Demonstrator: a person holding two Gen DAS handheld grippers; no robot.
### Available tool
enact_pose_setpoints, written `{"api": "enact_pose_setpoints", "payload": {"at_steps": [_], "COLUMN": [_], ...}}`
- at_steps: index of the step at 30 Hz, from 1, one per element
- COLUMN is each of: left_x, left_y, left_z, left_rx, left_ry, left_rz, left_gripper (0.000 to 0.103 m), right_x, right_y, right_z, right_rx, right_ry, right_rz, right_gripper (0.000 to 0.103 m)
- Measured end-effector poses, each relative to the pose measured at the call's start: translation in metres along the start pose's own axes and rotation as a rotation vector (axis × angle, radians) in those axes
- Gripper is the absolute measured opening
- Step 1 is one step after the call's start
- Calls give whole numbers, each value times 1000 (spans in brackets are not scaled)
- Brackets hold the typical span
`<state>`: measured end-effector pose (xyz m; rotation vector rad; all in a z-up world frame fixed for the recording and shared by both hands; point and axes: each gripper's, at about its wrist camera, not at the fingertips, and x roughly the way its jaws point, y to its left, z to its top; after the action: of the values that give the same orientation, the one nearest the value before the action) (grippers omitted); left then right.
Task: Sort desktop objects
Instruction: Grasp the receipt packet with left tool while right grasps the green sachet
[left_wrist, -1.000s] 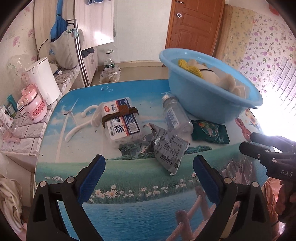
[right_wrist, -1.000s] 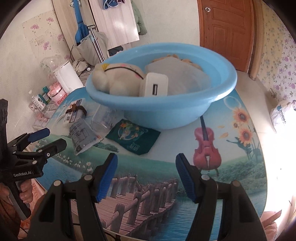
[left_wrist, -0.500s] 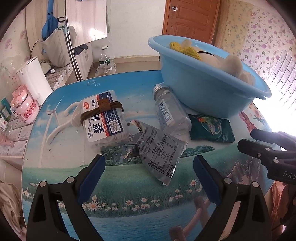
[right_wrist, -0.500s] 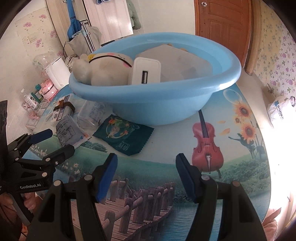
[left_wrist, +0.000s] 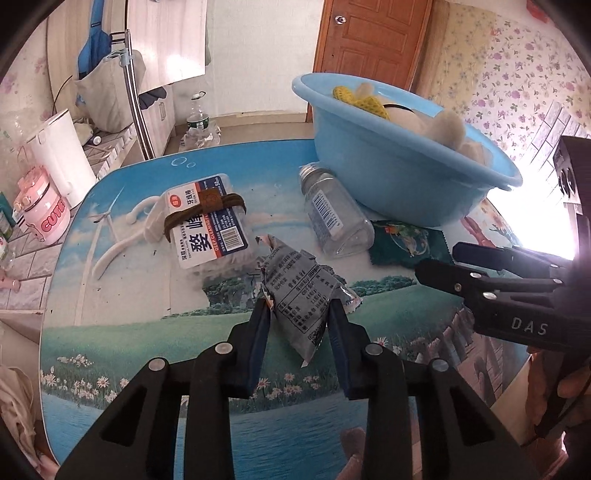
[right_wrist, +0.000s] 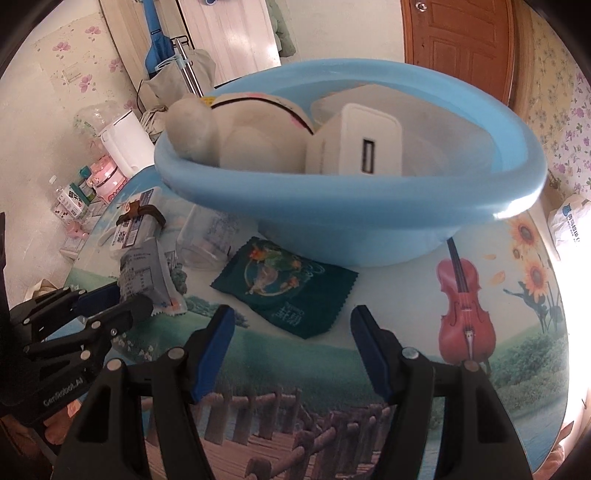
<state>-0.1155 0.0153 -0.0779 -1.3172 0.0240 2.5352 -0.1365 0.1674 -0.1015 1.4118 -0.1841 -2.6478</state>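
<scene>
Closing on a grey snack packet (left_wrist: 301, 295) lying on the table (left_wrist: 147, 332), the left gripper (left_wrist: 299, 314) pinches its sides (jaws nearly together). The right gripper (right_wrist: 291, 328) hangs open, empty, before a green sachet (right_wrist: 286, 282) beside the blue basin (right_wrist: 369, 221).

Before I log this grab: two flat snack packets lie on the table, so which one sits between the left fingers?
The grey packet with black print; the left gripper is closing on it. The dark green packet lies untouched beside the blue basin.
</scene>
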Motion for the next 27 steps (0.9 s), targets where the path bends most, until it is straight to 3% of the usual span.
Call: {"api": "enact_pose_setpoints", "payload": {"at_steps": [3,7,9,12,14,24,27], "left_x": [-3,-6,-7,-8,-9,-2,3], "left_y": [2,3,4,4,3,-1,-3], "left_z": [-3,-6,-8,-9,-10,-7,-6], "left_rx": [1,9,9,2,3,-42,-66], "left_ry": [4,6,6,8,5,-10,0], "left_rz": [0,6,13,30,33,66,70], "left_gripper": [30,31,33,40,42,74,75], "right_x": [7,16,19,14,7,-25,-33], "right_y": [7,19,26,28,28,-4,-14], "right_z": [6,9,6,1,-1,-30,-37], "right_rx": [5,-25,-71,-112,-136,-93,-64], "right_ry": [-9,-22,-28,-46,-48,-32,-31], "right_rz": [-40,-93,-139,-124,-80,-54,-63], "right_gripper": [68,84,84,70,43,41,41]}}
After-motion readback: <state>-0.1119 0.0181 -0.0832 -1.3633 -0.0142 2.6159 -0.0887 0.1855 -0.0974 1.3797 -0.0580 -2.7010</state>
